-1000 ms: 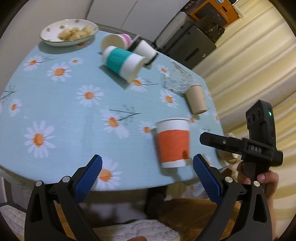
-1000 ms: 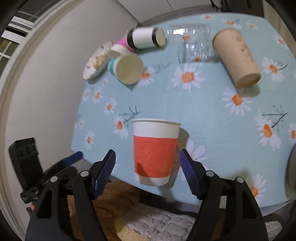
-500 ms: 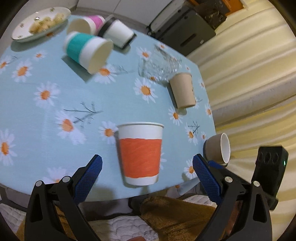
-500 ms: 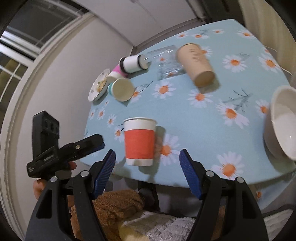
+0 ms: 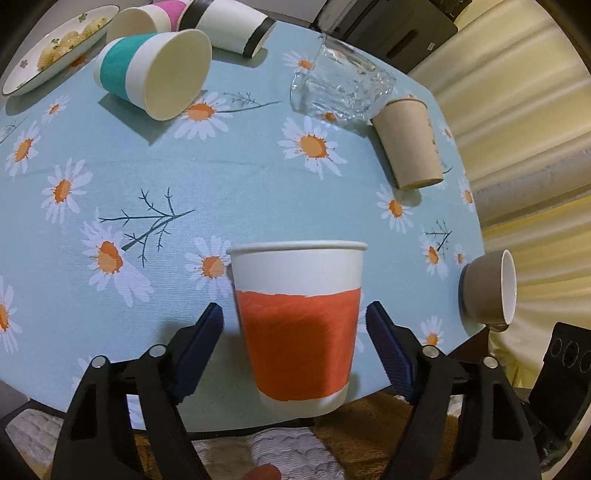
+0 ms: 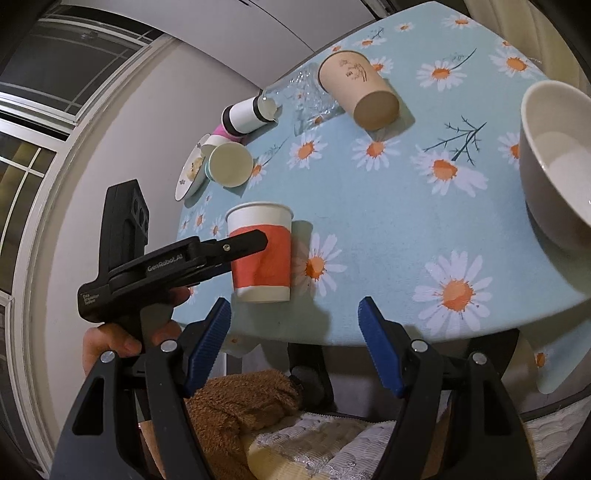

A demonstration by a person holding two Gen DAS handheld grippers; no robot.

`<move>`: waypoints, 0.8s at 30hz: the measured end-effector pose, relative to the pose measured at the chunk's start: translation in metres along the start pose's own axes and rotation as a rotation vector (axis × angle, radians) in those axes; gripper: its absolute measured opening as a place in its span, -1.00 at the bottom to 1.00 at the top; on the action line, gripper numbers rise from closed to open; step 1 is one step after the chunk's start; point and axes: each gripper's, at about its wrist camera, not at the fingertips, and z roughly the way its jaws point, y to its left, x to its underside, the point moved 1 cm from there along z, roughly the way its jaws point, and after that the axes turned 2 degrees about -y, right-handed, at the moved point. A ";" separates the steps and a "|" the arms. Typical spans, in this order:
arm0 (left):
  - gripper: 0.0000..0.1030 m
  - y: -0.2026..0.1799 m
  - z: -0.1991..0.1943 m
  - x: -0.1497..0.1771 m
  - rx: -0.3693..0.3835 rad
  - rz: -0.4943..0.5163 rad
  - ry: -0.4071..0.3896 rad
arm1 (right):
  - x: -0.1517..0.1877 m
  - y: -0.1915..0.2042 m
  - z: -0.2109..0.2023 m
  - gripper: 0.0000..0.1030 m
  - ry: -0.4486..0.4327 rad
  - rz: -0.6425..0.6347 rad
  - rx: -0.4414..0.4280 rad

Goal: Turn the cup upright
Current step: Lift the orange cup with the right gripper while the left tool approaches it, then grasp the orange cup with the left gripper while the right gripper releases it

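An orange-and-white paper cup (image 5: 297,325) stands upright, mouth up, near the front edge of the daisy-print table (image 5: 221,177). My left gripper (image 5: 295,343) is open, its blue pads on either side of the cup with small gaps. In the right wrist view the cup (image 6: 260,258) stands left of centre, and the left gripper (image 6: 243,242) reaches across its left side. My right gripper (image 6: 295,343) is open and empty, below the table's front edge.
Lying on their sides: a teal cup (image 5: 155,70), a pink cup (image 5: 147,16), a black-rimmed white cup (image 5: 229,24), a glass mug (image 5: 340,88), a tan cup (image 5: 410,144) and a brown bowl (image 5: 487,291) at the right edge. A plate of food (image 5: 55,48) sits far left.
My left gripper has moved in toward the orange cup, which now sits between its pads. My right gripper has drawn back and to the right, away from the cup.
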 end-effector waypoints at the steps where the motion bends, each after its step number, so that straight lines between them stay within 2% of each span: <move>1: 0.39 0.000 0.002 0.000 -0.006 0.005 0.004 | 0.000 -0.001 0.001 0.38 0.001 0.003 0.002; 19: 0.27 0.005 0.003 -0.002 -0.001 0.019 -0.004 | 0.001 -0.006 0.003 0.38 0.004 0.019 -0.009; 24: 0.25 0.009 -0.008 0.003 0.023 0.017 -0.045 | -0.002 -0.001 -0.001 0.38 -0.007 0.008 -0.007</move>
